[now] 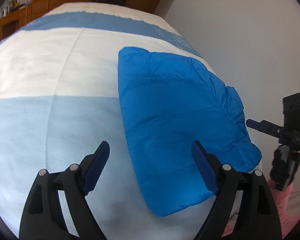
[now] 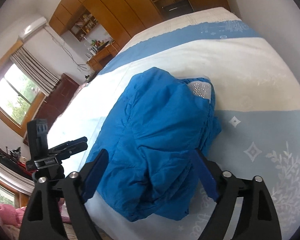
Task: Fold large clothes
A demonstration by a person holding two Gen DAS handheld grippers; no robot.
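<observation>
Black-armed with dark blue pads, the left gripper (image 1: 151, 150) fills the bottom of its own view at six o'clock, jaws spread wide and gripping nothing; the right-hand pad stands over the near left edge of the bright blue quilted puffer jacket (image 1: 176, 120), though contact there cannot be made out. That jacket lies folded into a compact bundle on the bed's quilted cover of white and pale blue bands (image 1: 50, 100), toward its right edge, running from centre out to four o'clock in the left wrist view.

From the right wrist camera the same jacket (image 2: 156, 140) sits at centre, and only here does a pale, dotted lining patch (image 2: 200, 88) show at its far end, about one o'clock. The right gripper (image 2: 151, 156) is likewise spread wide, its pads framing the bundle's near end without pinching it.

Each camera catches the other tool: the right one at three o'clock in the left view (image 1: 250, 123), the left one at nine o'clock in the right view (image 2: 84, 141).

Wooden wardrobes (image 2: 114, 6) stand beyond the bed at twelve o'clock. Only the right view shows a curtained window (image 2: 14, 94) at nine o'clock and pink fabric (image 2: 4, 212) at eight o'clock.
</observation>
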